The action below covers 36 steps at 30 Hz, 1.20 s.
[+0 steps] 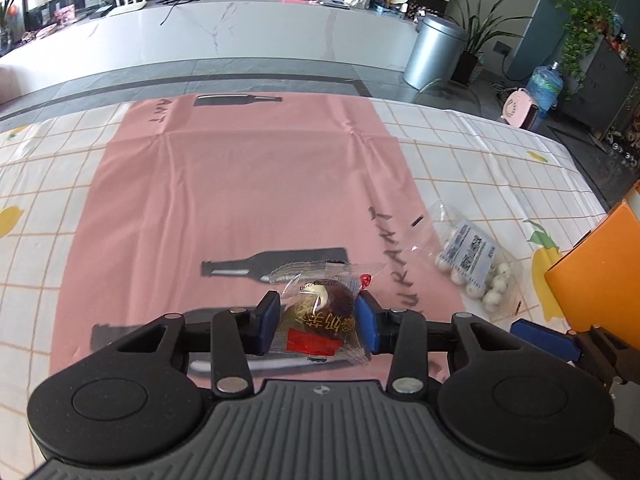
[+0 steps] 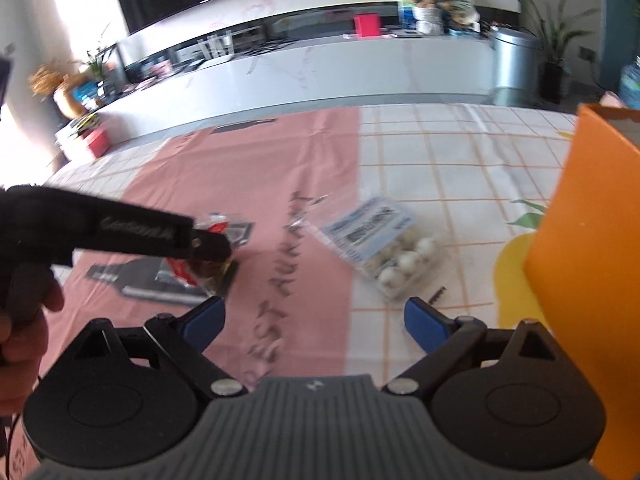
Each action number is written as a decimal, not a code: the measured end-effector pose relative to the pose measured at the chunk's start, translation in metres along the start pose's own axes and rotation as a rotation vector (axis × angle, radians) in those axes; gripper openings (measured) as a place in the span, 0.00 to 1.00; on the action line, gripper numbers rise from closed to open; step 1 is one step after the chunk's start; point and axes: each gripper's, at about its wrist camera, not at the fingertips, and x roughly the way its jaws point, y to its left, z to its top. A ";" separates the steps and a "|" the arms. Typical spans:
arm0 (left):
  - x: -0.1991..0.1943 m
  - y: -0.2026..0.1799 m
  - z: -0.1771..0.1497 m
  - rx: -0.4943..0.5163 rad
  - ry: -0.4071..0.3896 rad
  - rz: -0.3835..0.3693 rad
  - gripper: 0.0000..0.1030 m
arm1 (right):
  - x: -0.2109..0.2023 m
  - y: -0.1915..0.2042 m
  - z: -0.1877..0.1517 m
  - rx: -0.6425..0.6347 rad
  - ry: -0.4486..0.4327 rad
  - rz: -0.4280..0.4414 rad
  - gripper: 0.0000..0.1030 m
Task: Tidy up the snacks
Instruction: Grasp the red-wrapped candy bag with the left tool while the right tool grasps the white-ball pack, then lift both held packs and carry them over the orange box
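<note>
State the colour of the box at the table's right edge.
Orange; the box shows best in the right wrist view.

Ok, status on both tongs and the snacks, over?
Left tongs shut on clear-wrapped brown snack. Right tongs open, empty. Clear bag of white balls on tablecloth beside orange box.

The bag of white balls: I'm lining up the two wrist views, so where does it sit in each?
Left wrist: the bag of white balls lies right of centre, on the checked cloth beside the pink mat's right edge.
Right wrist: the bag lies just right of centre, ahead of the right fingers.
Shared landmark: the orange box right of the bag.
</note>
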 end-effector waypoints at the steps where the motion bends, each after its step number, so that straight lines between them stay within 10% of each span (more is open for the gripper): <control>1: -0.002 0.002 -0.001 -0.005 0.003 0.008 0.45 | -0.003 0.004 -0.001 -0.024 -0.008 -0.011 0.90; 11: -0.007 0.008 -0.008 -0.004 0.001 0.008 0.45 | 0.010 -0.015 0.028 -0.221 -0.069 -0.143 0.94; 23: -0.007 0.011 -0.011 -0.019 -0.004 -0.014 0.47 | 0.060 -0.038 0.052 -0.256 0.036 -0.035 0.94; 36: -0.004 0.015 -0.014 -0.041 -0.007 -0.020 0.52 | 0.040 -0.022 0.037 -0.153 0.093 -0.003 0.68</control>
